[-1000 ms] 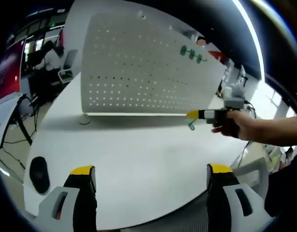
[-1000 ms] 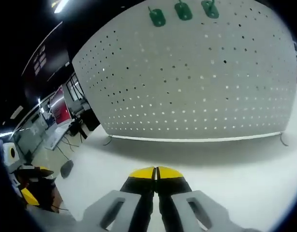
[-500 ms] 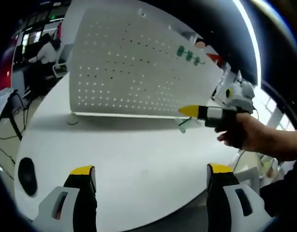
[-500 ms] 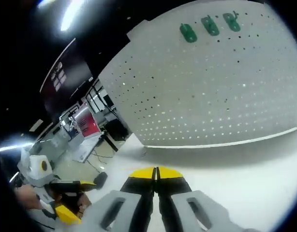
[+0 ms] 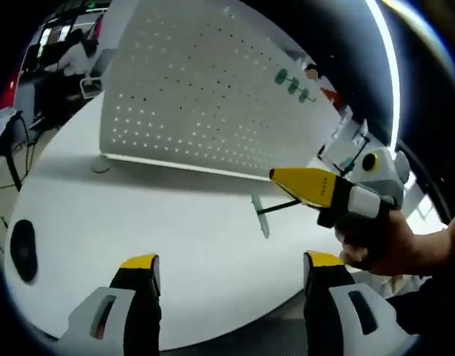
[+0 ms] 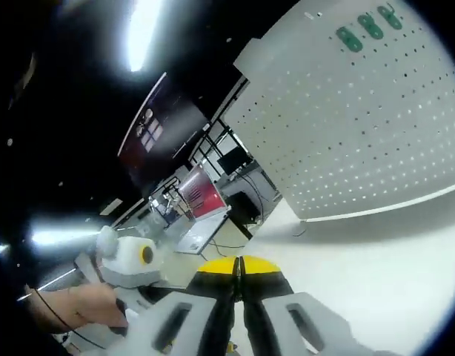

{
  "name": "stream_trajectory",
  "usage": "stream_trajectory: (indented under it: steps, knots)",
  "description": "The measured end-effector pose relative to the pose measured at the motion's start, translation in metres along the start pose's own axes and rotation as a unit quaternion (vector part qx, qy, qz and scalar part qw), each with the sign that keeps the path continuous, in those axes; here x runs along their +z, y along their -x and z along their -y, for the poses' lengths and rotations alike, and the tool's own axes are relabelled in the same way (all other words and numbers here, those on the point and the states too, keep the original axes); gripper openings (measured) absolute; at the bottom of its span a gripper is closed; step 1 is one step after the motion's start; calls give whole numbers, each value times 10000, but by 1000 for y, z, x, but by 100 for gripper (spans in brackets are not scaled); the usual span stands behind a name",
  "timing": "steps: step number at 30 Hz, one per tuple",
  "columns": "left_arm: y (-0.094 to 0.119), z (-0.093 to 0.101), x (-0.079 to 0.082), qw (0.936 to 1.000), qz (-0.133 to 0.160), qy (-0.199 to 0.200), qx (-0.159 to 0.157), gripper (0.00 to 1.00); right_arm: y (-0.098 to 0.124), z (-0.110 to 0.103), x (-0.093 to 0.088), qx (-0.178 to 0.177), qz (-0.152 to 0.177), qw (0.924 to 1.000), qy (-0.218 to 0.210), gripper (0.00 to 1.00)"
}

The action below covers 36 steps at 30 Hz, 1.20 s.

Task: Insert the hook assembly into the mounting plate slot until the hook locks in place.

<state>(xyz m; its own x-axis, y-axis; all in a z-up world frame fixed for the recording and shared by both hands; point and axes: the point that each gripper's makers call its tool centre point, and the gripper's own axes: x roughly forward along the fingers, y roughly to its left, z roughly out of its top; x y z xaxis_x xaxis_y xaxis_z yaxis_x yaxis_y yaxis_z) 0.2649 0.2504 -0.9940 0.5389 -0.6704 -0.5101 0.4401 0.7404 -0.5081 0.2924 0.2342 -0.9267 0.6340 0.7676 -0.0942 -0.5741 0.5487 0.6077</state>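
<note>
Your right gripper point(image 5: 298, 182), fingers pressed together, pinches a green metal hook point(image 5: 261, 215) at 4 o'clock below the white perforated board point(image 5: 198, 96); left gripper point(image 5: 231, 261) fingers are spread over the white desk point(image 5: 161, 237).

text: none legible | dark wall sign point(image 6: 162, 122): pale marks, too blurred to read

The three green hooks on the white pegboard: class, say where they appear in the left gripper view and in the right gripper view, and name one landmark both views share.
Left gripper view: the green hooks sit upper right of centre, near the pegboard's far end.
Right gripper view: the green hooks sit at the top right, in a slanted row.
Shared landmark: the white pegboard standing on the white table.
</note>
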Motion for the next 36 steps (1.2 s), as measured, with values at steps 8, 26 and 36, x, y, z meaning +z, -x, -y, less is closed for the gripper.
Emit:
stream_trajectory:
  steps: [8, 26, 36]
  knots:
    - [1, 11, 11, 9989, 173, 344, -253, 71, -3, -15, 9, 309, 112, 9994, 50, 0]
    - [1, 27, 25, 9944, 349, 773, -626, 33, -6, -31, 9, 677, 226, 9974, -16, 0]
    - [4, 31, 29, 9900, 542, 1029, -803, 5, -4, -36, 8, 737, 277, 9969, -32, 0]
